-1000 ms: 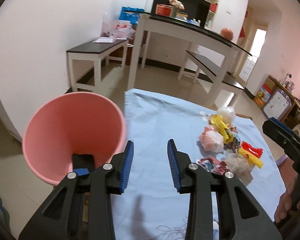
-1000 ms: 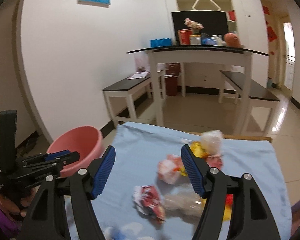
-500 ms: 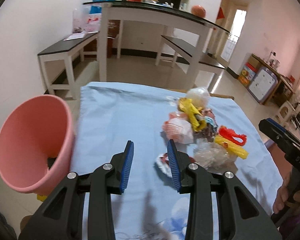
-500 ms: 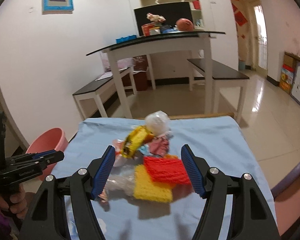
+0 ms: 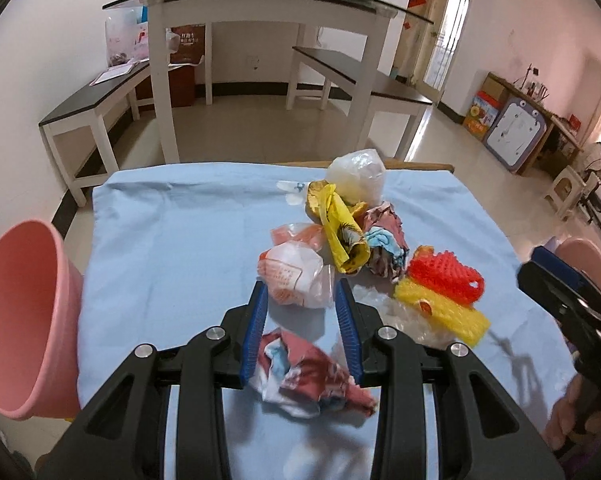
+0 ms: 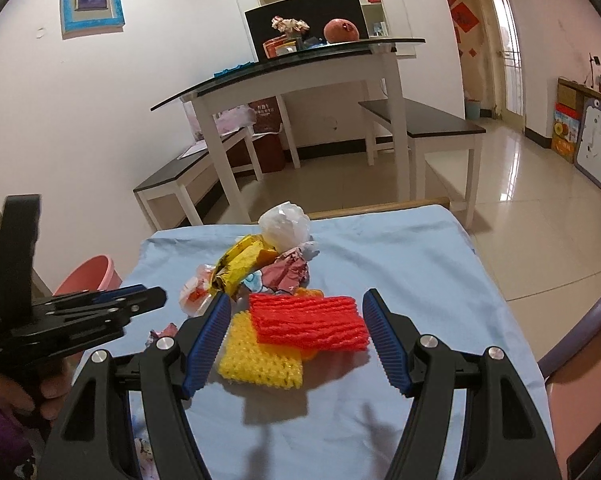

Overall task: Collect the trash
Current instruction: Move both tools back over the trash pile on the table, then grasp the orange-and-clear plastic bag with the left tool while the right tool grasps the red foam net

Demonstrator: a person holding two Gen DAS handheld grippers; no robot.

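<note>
Hovering low in the left wrist view, the left gripper point(image 5: 300, 320) is held with its jaws spread, and a crumpled red and white wrapper point(image 5: 312, 376) is seen lying between them on the blue cloth point(image 5: 172, 232); no pinch is made yet. In the right wrist view the right gripper point(image 6: 294, 334) is likewise spread wide, framing a red foam net point(image 6: 308, 322) stacked on a yellow foam net point(image 6: 260, 360) at the centre of the frame. The rest of the trash is heaped just behind: a yellow wrapper point(image 5: 340, 236), a white plastic bag point(image 5: 356, 176) and a clear bag with orange print point(image 5: 294, 276). A pink bin point(image 5: 24, 320) is seen at the left edge of the left wrist view, beside the cloth.

All of it is judged light, soft and crushable, nothing fragile. The wrapper is probably best pinched across its bunched middle, where folds give bulk; thin edges could slip out. The foam nets are springy, so a squeeze through the middle is advised, though both might be lifted together
</note>
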